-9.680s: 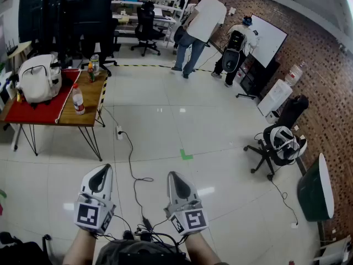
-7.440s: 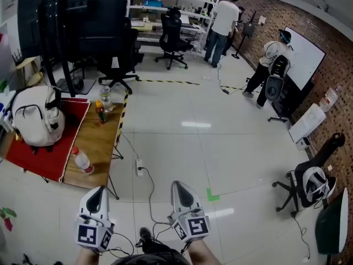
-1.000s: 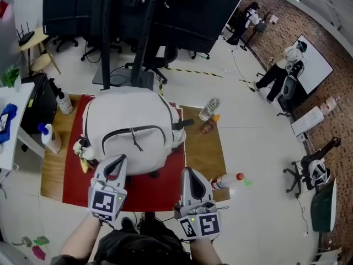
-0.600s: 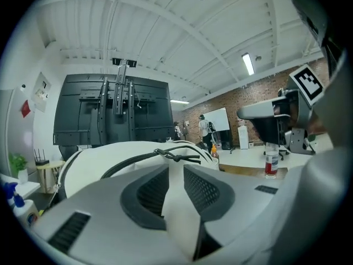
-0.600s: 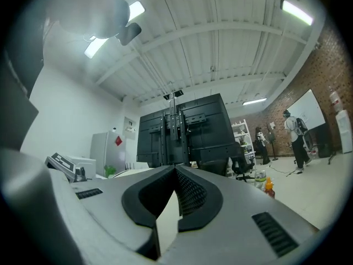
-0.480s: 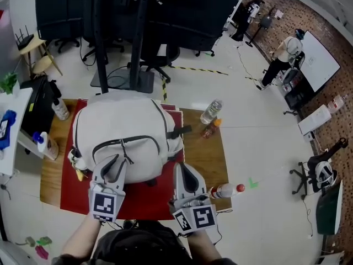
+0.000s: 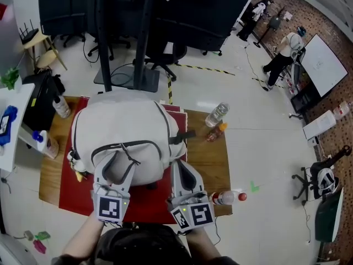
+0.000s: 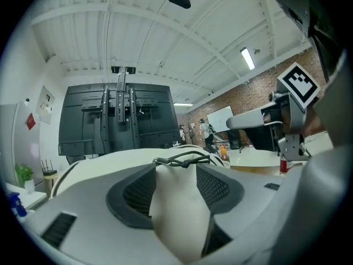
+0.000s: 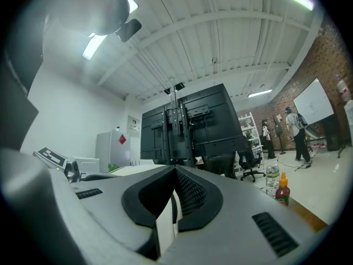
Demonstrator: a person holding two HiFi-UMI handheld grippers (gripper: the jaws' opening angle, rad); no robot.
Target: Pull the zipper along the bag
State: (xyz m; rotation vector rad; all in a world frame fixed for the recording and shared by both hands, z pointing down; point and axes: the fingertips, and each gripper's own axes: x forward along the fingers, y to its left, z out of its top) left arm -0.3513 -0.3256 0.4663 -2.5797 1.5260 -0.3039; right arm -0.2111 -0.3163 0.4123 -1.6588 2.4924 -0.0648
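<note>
1. The white backpack (image 7: 127, 123) sits on a red cloth (image 7: 74, 189) spread over a wooden table (image 7: 207, 162). Its front pocket faces the person holding the grippers.
2. The left gripper (image 7: 117, 162) is right up at that front pocket. Its jaws have just been opening and now stand wide apart. White pocket fabric shows in the gap between them, but the pads aren't pinching it.
3. The dark zipper pull cord (image 8: 182, 160) lies on the bag just past the left gripper's tips, knotted into a little loop.
4. The right gripper (image 7: 177, 165) has its jaws pressed together. Its tip is near the bag's lower right corner, over the red cloth. Can't tell if it touches the bag.
5. As for print, all I can make out is the black-and-white square code on each marker cube (image 7: 110, 208).
6. A clear water bottle (image 7: 217, 114) and an orange-capped sauce bottle (image 7: 215, 132) stand on the bare wood to the right of the bag. A red-capped bottle (image 7: 226, 196) lies on its side beside the right gripper. The labels on all three are too small to read.
</note>
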